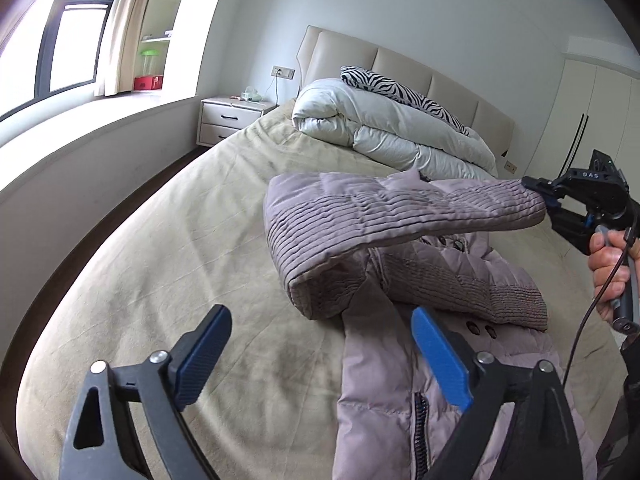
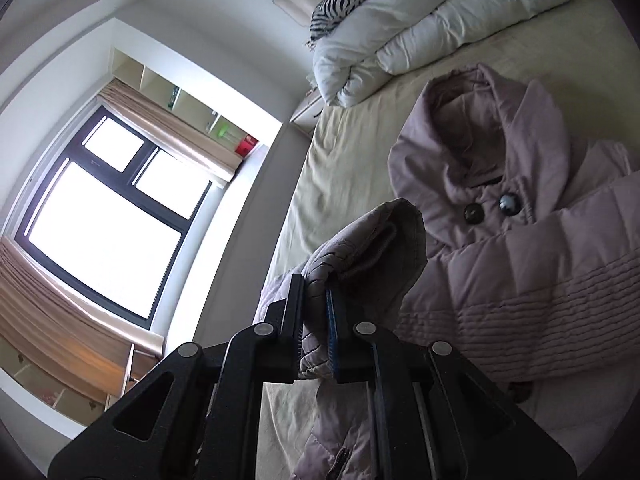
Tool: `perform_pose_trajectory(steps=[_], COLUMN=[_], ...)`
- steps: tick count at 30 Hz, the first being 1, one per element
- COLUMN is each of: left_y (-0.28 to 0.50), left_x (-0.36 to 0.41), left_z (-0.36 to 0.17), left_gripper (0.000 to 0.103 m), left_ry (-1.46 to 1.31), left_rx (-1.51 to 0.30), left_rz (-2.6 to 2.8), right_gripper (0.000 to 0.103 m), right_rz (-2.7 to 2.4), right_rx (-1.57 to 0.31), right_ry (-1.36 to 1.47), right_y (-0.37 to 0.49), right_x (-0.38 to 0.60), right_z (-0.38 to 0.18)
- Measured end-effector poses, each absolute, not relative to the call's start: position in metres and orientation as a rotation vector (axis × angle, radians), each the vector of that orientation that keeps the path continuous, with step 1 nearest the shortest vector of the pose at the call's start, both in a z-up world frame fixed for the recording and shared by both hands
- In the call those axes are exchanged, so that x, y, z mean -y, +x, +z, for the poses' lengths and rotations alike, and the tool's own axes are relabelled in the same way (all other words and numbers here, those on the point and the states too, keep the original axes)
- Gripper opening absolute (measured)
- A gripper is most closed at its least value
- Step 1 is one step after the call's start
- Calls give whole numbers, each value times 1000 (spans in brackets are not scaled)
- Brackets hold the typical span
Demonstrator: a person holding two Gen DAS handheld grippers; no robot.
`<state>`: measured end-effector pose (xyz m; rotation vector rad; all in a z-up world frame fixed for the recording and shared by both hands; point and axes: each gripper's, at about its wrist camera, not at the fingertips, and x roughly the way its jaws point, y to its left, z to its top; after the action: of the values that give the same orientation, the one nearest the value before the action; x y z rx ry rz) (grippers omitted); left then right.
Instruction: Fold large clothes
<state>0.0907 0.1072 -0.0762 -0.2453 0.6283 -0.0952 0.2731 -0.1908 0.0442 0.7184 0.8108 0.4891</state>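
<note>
A mauve quilted coat (image 1: pixel 436 280) lies on the beige bed (image 1: pixel 180 264). My right gripper (image 1: pixel 540 194) is shut on the cuff of the coat's sleeve (image 1: pixel 392 208) and holds it stretched above the coat's body. In the right wrist view the gripper (image 2: pixel 316 320) pinches the cuff (image 2: pixel 368 240), and the hood (image 2: pixel 472 128), two dark buttons (image 2: pixel 474 213) and the other sleeve (image 2: pixel 540 280) lie below. My left gripper (image 1: pixel 320 344) is open and empty above the coat's lower front, near the zip (image 1: pixel 420 428).
A folded white duvet (image 1: pixel 384 128) with a zebra-print pillow (image 1: pixel 404 94) lies at the headboard (image 1: pixel 404 68). A white nightstand (image 1: pixel 228 120) stands at the bed's far left. Window (image 1: pixel 60 40) and shelves are on the left wall, a wardrobe (image 1: pixel 592 112) on the right.
</note>
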Motion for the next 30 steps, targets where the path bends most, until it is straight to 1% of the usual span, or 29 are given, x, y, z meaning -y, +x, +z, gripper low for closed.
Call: perform_pose_trajectory(steps=[4,9,10,12,14,15,18,21,23,24,27,29,30], left_y=[128,188,198,212,220,221,224,232,235,235,231,228,228], left_x=[-66,-37,-32,-25,-22,-21,-13,-27,-34,-35,-30,-27,-27], left_z=[-89,-114,-118,-125,-131,-132,-138,-146,-149,-150,-152,-153,-154], left_gripper=[103,102,101,89,86,86,85,79,78,77,75,71,71], left_ry=[-206,-208,-197,-179,-176,-167,-117,-193,-222,-220,-181,-155,-157], left_rx=[-659,-756,-772,-796,-817,-814,-815,-826,-824,-824,-813,-800,-802], left_rz=[-72,-31,-32,-23,-23,-27,-6,21,46,56,61,57,54], right_gripper=[9,7,7,6,6,6,6,6,6,6,5,2,2], right_rz=[456,438,433,410,374,356,328,269,214,184,82,23,-4], right_rx=[-716,-611,-595,-566,-540,-530,-529,-574,-621,-647,-715,-733,-740], right_ry=[731,707,708,715,740,764,814,818,859,882,947,987,1007], right_y=[256,226,217,206,199,196,194,191,194,195,199,194,191], right_x=[261,306,313,336,363,377,412,431,445,454,474,480,485], right_z=[85,129,133,142,140,136,109,64,21,-1,-67,-103,-117])
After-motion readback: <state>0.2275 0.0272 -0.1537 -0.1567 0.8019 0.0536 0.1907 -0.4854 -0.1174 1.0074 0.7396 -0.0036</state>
